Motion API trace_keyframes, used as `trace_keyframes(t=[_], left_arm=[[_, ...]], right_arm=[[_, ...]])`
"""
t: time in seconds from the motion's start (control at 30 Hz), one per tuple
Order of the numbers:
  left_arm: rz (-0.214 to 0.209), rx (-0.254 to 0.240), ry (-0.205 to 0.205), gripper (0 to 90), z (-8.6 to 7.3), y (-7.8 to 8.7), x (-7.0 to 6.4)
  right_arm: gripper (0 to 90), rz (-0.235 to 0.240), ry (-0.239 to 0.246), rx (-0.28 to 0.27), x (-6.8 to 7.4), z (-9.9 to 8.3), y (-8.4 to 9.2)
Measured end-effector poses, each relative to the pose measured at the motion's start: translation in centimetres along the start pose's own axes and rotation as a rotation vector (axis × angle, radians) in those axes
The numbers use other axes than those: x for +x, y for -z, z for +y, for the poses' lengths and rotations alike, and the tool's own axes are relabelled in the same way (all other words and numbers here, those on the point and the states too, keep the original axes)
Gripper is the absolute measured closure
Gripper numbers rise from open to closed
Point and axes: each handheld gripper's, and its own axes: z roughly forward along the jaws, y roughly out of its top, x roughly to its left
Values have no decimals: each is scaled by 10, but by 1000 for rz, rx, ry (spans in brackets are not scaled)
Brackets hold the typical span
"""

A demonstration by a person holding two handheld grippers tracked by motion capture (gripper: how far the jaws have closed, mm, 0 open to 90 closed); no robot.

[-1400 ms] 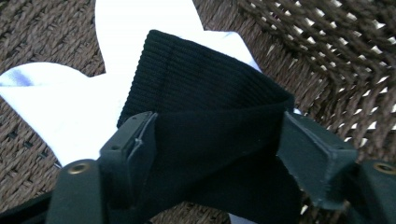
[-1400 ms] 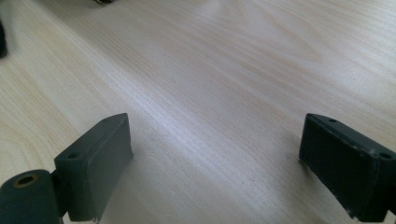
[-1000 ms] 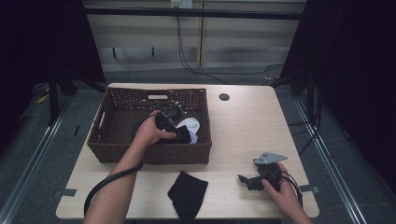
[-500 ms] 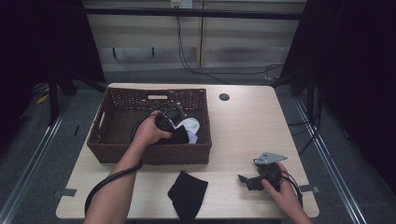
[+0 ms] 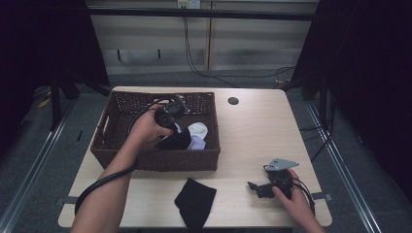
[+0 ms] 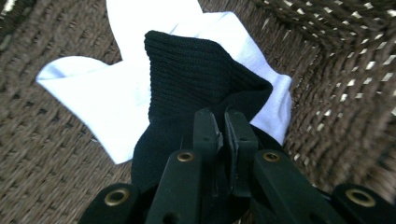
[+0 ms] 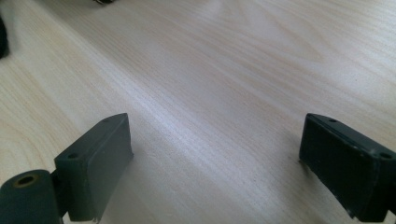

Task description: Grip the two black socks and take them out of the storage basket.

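A dark wicker basket (image 5: 155,162) stands on the left half of the wooden table. Inside it, my left gripper (image 5: 171,129) is shut on a black sock (image 5: 176,141), which hangs a little above white socks (image 5: 198,132). In the left gripper view the jaws (image 6: 223,116) are pinched together on the black sock's (image 6: 201,79) ribbed fabric, with a white sock (image 6: 107,98) lying under it on the basket floor (image 6: 42,154). My right gripper (image 5: 253,188) rests open on the table at the front right. Bare wood shows between the right gripper's (image 7: 215,135) jaws.
A second black sock (image 5: 195,201) lies flat on the table near the front edge, between the basket and the right gripper. A small round hole (image 5: 233,101) sits in the tabletop (image 5: 262,131) at the back. Cables trail from both grippers.
My left gripper has closed on the black sock and risen slightly, lifting it off the white socks. The right gripper has stayed where it was.
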Motion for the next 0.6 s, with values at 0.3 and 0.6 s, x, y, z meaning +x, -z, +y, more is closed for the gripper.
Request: trace_keyframes(t=[0.3, 0.6], left_arm=[[1, -4, 18, 845, 0, 24, -1], [7, 0, 7, 845, 2, 43, -1]], right_arm=[[86, 0, 1, 0, 0, 0, 0], [85, 0, 1, 0, 0, 0, 0]])
